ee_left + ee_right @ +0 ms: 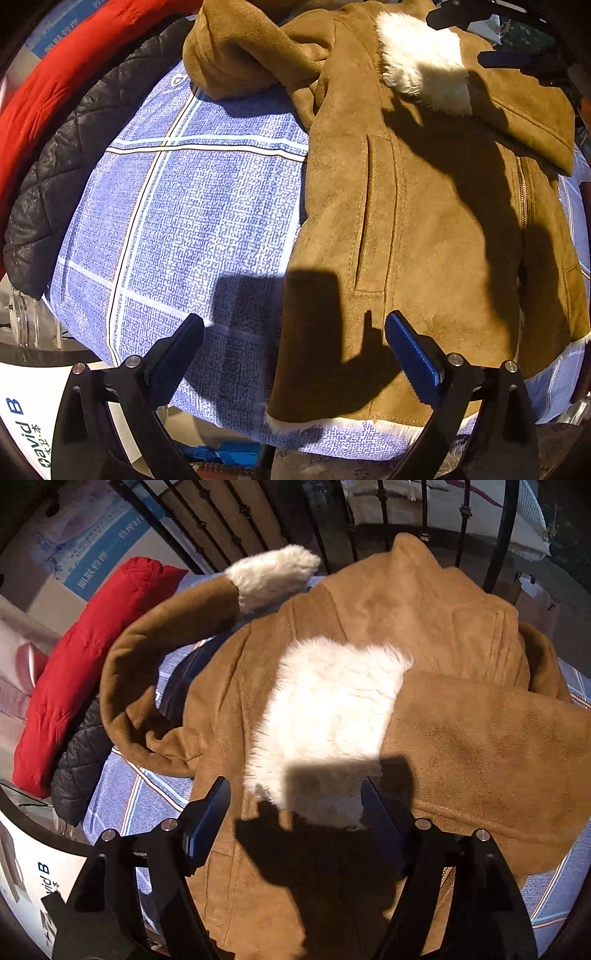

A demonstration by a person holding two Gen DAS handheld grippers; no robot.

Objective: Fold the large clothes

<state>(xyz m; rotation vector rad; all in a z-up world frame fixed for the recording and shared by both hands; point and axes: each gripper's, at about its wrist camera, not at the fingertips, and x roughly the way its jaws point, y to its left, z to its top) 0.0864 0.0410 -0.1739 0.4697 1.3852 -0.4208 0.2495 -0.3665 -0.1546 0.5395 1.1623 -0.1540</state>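
So the tan suede coat [424,229] is lying flat on the blue checked sheet [192,206], zipper side up, hem toward me with a strip of white fur poking out along the bottom edge. One sleeve is folded across the chest, and its white fur cuff [328,716] sits right in the middle of the front. The other sleeve [155,664] curls out to the side in a loop, with its fur cuff up near the black metal rails [384,513].

My left gripper [295,350] hangs over the bottom corner of the coat, jaws wide, nothing in them, one finger over the sheet and the other over the suede. My right gripper [295,812] is over the folded sleeve's cuff, jaws also spread wide, with the fur showing between them; the pads don't look like they're pressing on it.

Off to the side, a red puffer jacket [85,672] and a black quilted jacket [79,768] are piled up at the edge of the sheet, touching each other.
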